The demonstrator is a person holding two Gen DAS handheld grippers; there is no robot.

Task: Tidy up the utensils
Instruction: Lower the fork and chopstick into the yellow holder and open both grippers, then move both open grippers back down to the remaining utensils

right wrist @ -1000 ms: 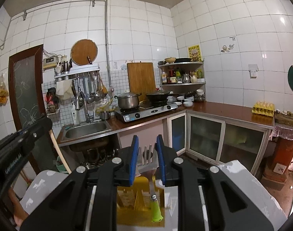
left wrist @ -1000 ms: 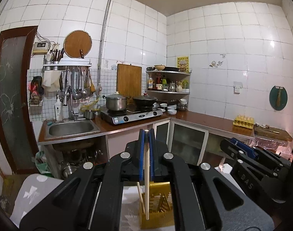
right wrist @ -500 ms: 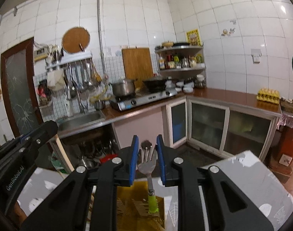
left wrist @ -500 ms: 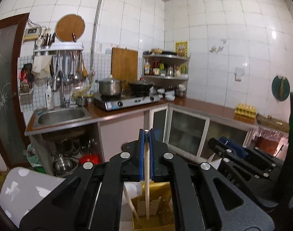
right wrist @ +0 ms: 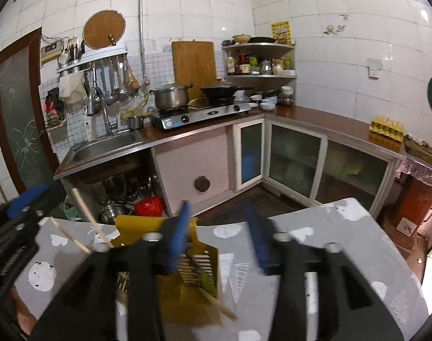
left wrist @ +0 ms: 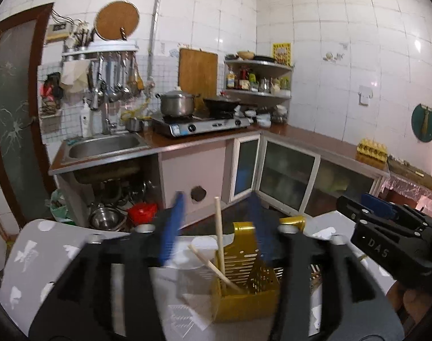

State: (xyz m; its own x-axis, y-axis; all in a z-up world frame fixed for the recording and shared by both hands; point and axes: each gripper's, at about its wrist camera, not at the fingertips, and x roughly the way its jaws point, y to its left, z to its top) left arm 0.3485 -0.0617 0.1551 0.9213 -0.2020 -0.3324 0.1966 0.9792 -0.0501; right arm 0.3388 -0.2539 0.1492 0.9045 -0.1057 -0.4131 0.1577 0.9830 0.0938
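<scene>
A gold slotted utensil holder [left wrist: 245, 289] stands on the grey patterned table [left wrist: 31, 255]. Two wooden chopsticks [left wrist: 219, 241] lean in it. My left gripper [left wrist: 216, 221] is open just above and around the holder, its jaws wide apart and empty. In the right wrist view the same holder [right wrist: 187, 281] holds a green-handled fork [right wrist: 206, 280] and a chopstick [right wrist: 216, 302]. My right gripper [right wrist: 220, 233] is open and empty above it. The left gripper's blue pads [right wrist: 25, 199] show at the left edge.
The table's far edge [right wrist: 315, 210] drops to the kitchen floor. Behind are a sink [left wrist: 105, 145], a stove with a pot [left wrist: 176, 105], glass-door cabinets [right wrist: 295, 159] and an egg carton [right wrist: 386, 126] on the counter.
Both grippers have opened. The left let go of the chopstick and the right let go of the fork; both now rest in the gold holder. Both views have tilted down.
</scene>
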